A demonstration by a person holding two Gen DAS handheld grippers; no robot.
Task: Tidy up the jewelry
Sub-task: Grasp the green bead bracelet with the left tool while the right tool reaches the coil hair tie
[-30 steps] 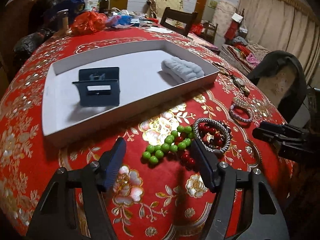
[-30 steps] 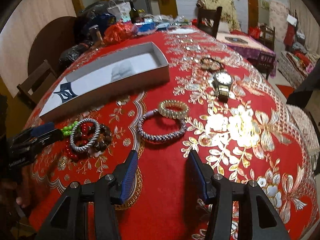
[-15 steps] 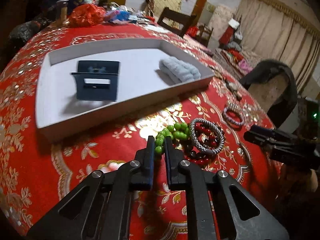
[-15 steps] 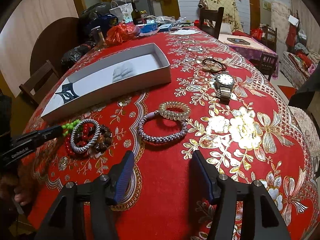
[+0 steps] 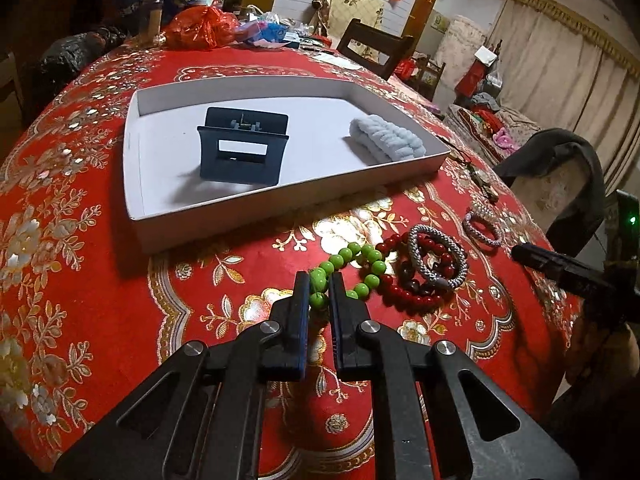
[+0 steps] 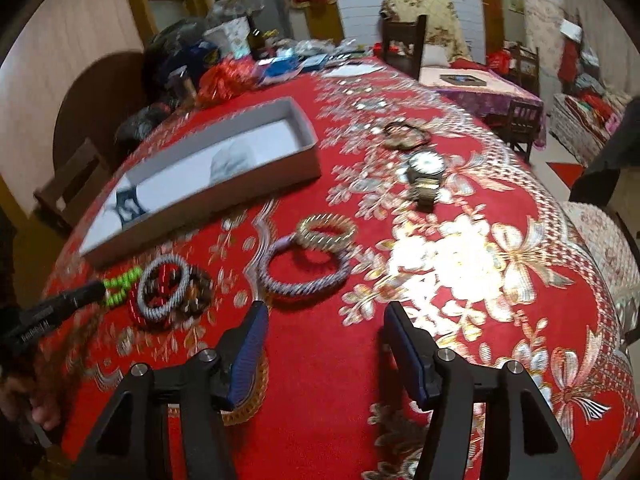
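My left claw (image 5: 319, 290) pinches the near end of the green bead bracelet (image 5: 352, 268), whose loop stretches from my fingertips toward two o'clock, ending against the red bead bracelet (image 5: 404, 292) and grey woven bracelet (image 5: 438, 258). It lies on the red tablecloth (image 5: 80, 280), just short of the white box (image 5: 280, 200) at twelve. I tilt down over the table. My right claw (image 6: 322, 332) hovers spread over bare cloth, a purple woven bracelet (image 6: 304, 276) at twelve.
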